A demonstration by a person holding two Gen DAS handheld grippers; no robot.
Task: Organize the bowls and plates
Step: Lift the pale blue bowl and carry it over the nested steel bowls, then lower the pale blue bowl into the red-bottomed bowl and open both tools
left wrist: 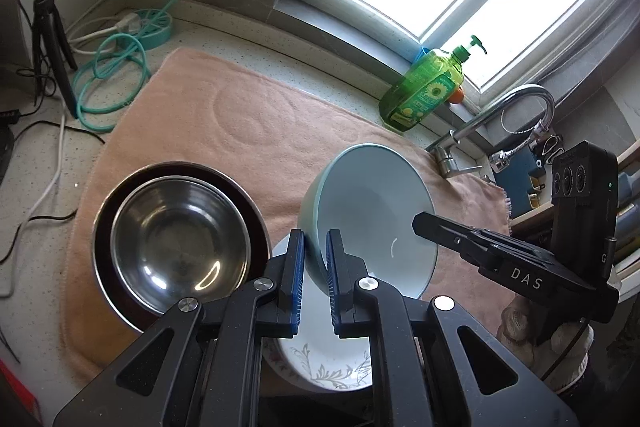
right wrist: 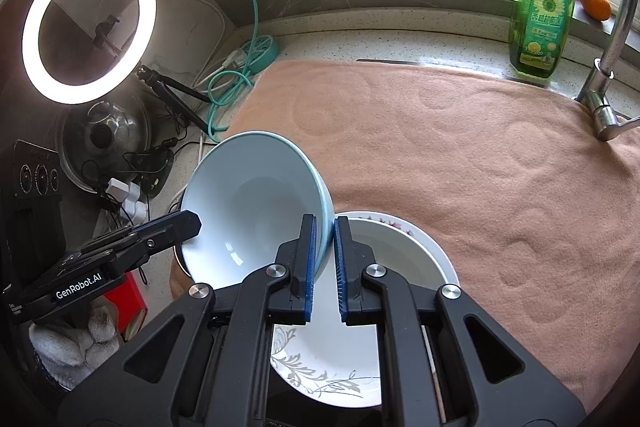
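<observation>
A pale blue bowl (left wrist: 372, 203) hangs tilted in the air above the pink towel (left wrist: 240, 115), held by both grippers at opposite sides of its rim. My left gripper (left wrist: 316, 235) is shut on the near rim in the left wrist view. The right gripper (left wrist: 418, 223) reaches in from the right onto the far rim. In the right wrist view the same bowl (right wrist: 248, 187) sits in my right gripper (right wrist: 325, 221), which is shut on its rim, with the left gripper (right wrist: 192, 223) at its left edge. Under the bowl lies a white floral dish (right wrist: 400, 251).
A steel bowl (left wrist: 180, 239) nests in a larger dark-rimmed one on the towel's left part. A green soap bottle (right wrist: 540, 15), an orange (right wrist: 596, 3) and a faucet (right wrist: 612, 67) stand at the back right. Ring light (right wrist: 88, 27), tripod and cables (left wrist: 112, 75) crowd the left.
</observation>
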